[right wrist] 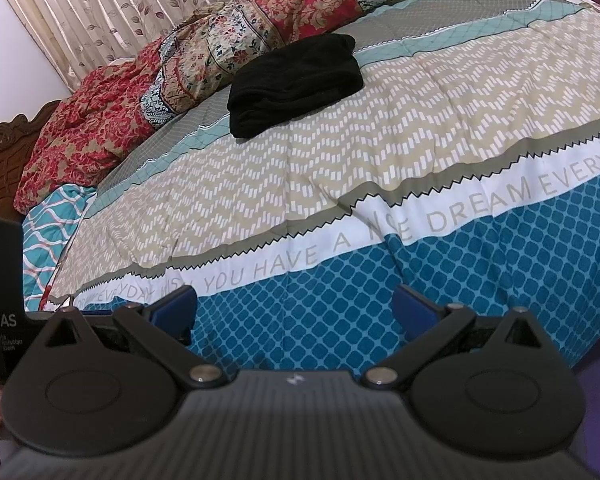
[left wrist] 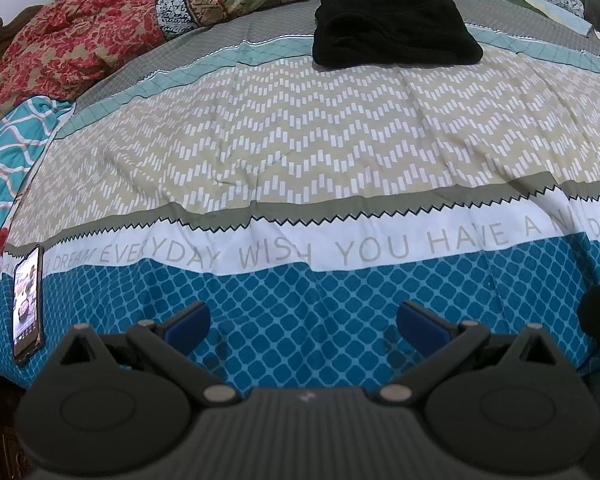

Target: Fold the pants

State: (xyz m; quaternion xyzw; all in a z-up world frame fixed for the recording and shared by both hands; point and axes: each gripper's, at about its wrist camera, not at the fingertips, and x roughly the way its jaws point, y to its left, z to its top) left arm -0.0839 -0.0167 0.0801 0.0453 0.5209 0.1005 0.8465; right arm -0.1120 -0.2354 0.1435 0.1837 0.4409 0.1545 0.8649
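Note:
Black pants (left wrist: pixel 394 28) lie folded in a compact bundle on the far side of the bed, across the grey and teal bands of the bedspread; in the right wrist view the same pants (right wrist: pixel 296 82) sit up and left of centre. My left gripper (left wrist: pixel 302 320) is open over the blue patterned near edge of the bed, far short of the pants, nothing between its blue pads. My right gripper (right wrist: pixel 294 306) is open too, empty, over the same blue band. The left tool's body (right wrist: pixel 0 300) shows at the far left of the right wrist view.
The patterned bedspread (left wrist: pixel 300 152) covers the bed. A phone (left wrist: pixel 28 304) with a lit screen lies at the near left edge. Red floral and patchwork quilts (left wrist: pixel 100 36) are heaped along the far left. A curtain (right wrist: pixel 100 8) and carved wooden headboard (right wrist: pixel 16 132) stand behind.

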